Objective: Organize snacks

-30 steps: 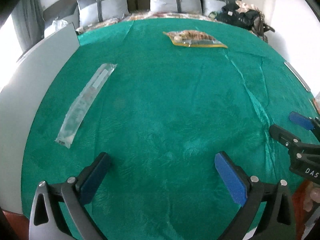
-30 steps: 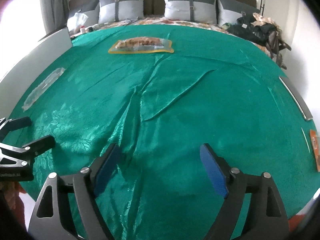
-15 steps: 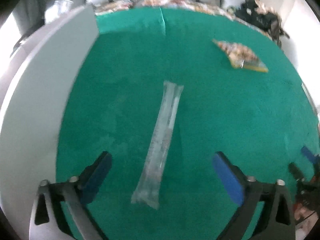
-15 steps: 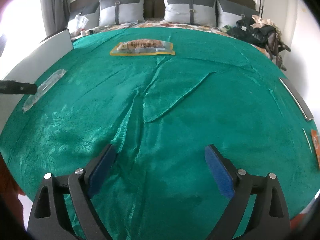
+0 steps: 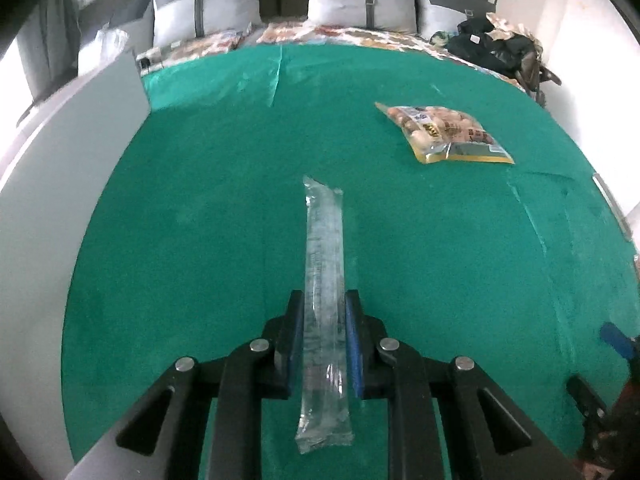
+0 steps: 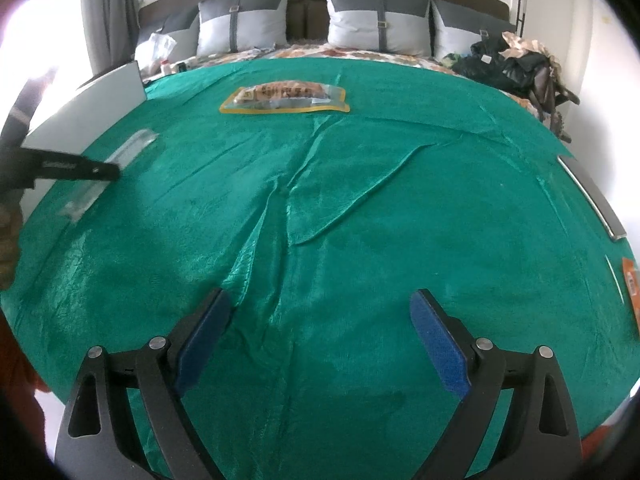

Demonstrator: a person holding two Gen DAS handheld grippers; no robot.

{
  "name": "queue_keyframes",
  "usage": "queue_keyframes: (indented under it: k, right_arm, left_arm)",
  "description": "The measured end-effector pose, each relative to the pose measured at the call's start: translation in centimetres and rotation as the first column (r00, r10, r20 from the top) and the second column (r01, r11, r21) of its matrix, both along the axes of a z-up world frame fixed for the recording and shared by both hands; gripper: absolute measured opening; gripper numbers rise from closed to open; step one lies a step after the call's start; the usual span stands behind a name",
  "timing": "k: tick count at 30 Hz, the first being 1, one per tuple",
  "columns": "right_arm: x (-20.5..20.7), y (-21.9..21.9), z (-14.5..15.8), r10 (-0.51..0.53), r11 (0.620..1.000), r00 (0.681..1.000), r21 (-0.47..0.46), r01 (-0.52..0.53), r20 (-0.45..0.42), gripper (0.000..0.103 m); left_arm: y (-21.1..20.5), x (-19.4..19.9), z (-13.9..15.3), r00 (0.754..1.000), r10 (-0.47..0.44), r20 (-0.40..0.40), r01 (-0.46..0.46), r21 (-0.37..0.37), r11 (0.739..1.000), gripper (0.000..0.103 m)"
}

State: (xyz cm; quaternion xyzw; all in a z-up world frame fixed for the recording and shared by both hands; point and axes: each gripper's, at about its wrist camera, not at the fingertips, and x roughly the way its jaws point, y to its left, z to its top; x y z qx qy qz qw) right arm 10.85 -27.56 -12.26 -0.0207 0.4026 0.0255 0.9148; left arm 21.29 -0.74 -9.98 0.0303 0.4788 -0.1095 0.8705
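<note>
Left tongs [image 5: 323, 336]: mine, and their jaws have just been closing; the blue pads now press both sides of the clear long packet [image 5: 324, 300], near its close end. A second ago these tongs stood wide apart over bare cloth with the packet off to their left.
Clear long packet: lies lengthwise along the line of my left tongs, its far end pointing toward the pillows [image 5: 360, 4] and its near end sticking out behind the pads. In the right wrist view it shows at the left edge [image 6: 120, 160], partly crossed by the dark finger of my left tongs.
Right tongs [image 6: 320, 340]: spread wide with nothing between the pads, hanging over wrinkled cloth; their view looks the same as a second ago.
Yellow-edged snack bag [image 5: 444, 134]: flat on the cloth, well apart from the clear packet, farther off and to the right in the left wrist view; it has not shifted.
Green cloth [image 6: 400, 208]: covers the surface that carries both snacks, creased in the middle.
Grey board [image 5: 48, 160]: stands along the cloth's left edge.
Orange packet [image 6: 631, 280]: only an edge shows at the far right of the right wrist view.
</note>
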Motion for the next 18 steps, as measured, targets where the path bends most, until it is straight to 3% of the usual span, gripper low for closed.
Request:
queue_keyframes:
  k: [2, 3, 4, 6, 7, 10, 18]
  right_arm:
    - [-0.1, 0.0, 0.0, 0.003, 1.0, 1.0, 0.0, -0.003, 0.001, 0.094]
    - [-0.1, 0.0, 0.0, 0.005, 1.0, 1.0, 0.0, -0.005, 0.001, 0.094]
    - [-0.1, 0.0, 0.0, 0.006, 1.0, 1.0, 0.0, -0.006, 0.002, 0.094]
    - [-0.1, 0.0, 0.0, 0.005, 1.0, 1.0, 0.001, -0.005, 0.003, 0.094]
    - [-0.1, 0.0, 0.0, 0.005, 1.0, 1.0, 0.001, -0.005, 0.002, 0.094]
    - [0.0, 0.0, 0.1, 0.003, 1.0, 1.0, 0.0, -0.003, -0.012, 0.094]
    - [1.2, -0.5, 0.9, 0.047, 0.999, 0.991, 0.021, -0.044, -0.124, 0.092]
  left_arm:
    - [0.1, 0.2, -0.1, 0.999, 0.014, 0.031, -0.015, 0.015, 1.0, 0.027]
    - [0.2, 0.5, -0.2, 0.999, 0.023, 0.044, -0.024, 0.024, 0.999, 0.04]
    - [0.3, 1.0, -0.6, 0.998, 0.032, 0.052, -0.034, 0.037, 0.999, 0.061]
    - [1.1, 1.6, -1.1, 0.994, 0.084, 0.064, -0.088, 0.059, 0.994, 0.085]
    - [1.5, 2.0, -1.4, 0.993, 0.099, 0.058, -0.102, 0.041, 0.994, 0.09]
    - [2.2, 2.3, -1.8, 0.991, 0.12, 0.056, -0.121, 0.025, 0.992, 0.098]
    - [1.8, 2.5, -2.2, 0.993, 0.103, 0.06, -0.105, 0.025, 0.994, 0.102]
